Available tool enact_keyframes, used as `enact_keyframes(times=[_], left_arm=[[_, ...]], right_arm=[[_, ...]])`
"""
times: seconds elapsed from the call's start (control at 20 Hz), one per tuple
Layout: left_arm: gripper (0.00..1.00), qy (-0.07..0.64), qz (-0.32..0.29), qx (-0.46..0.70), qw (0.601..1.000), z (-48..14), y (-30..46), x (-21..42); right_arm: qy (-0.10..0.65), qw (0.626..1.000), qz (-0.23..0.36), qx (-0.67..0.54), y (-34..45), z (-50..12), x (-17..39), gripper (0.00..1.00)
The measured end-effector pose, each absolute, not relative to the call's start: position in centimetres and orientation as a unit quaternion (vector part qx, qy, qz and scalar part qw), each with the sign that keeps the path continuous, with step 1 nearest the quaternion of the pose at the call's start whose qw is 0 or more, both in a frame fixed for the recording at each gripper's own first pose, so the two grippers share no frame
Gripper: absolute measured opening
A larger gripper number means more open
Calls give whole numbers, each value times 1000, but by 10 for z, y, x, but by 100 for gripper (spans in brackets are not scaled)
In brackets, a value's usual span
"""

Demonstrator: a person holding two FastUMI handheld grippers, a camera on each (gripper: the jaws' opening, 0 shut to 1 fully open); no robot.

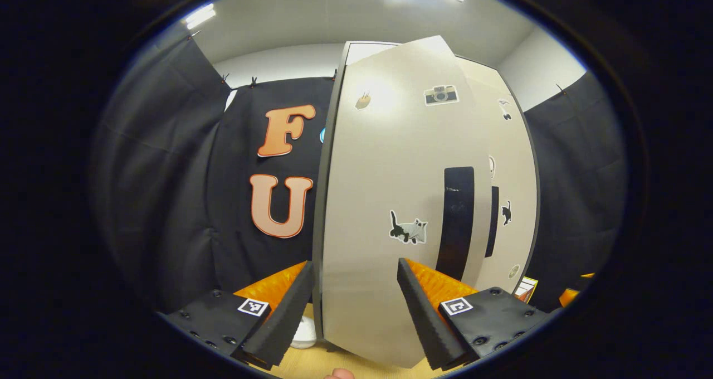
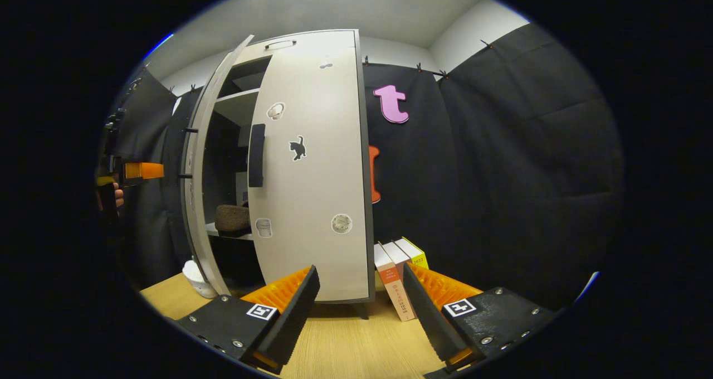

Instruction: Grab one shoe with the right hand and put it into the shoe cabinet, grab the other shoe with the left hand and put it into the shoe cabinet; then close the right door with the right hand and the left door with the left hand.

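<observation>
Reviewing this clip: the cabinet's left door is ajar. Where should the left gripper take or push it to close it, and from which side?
Best by the dark vertical handle near the left door's free edge, approached from the door's front face. The left gripper is open and already faces that panel. The handle sits far from the hinge, so pushing there should likely swing it shut easily. The right door looks closed.

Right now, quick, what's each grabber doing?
Left gripper: open, holding nothing, facing the pale sticker-covered left cabinet door.
Right gripper: open, holding nothing.

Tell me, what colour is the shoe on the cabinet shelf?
Brown; the shoe shows best in the right gripper view.
</observation>
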State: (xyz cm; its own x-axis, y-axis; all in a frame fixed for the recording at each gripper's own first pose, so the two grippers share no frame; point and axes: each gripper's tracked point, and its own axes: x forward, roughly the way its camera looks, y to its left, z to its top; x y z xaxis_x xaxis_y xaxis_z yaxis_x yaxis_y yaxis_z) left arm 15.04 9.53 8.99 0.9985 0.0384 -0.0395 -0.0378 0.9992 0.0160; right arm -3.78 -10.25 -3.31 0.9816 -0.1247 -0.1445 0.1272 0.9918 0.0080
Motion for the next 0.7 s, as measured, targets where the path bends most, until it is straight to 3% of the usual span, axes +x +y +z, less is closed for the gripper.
enact_keyframes(times=[0.7], left_arm=[[99, 19, -34, 13, 999, 86, 34, 204]], right_arm=[[67, 992, -108, 6, -133, -30, -49, 93]])
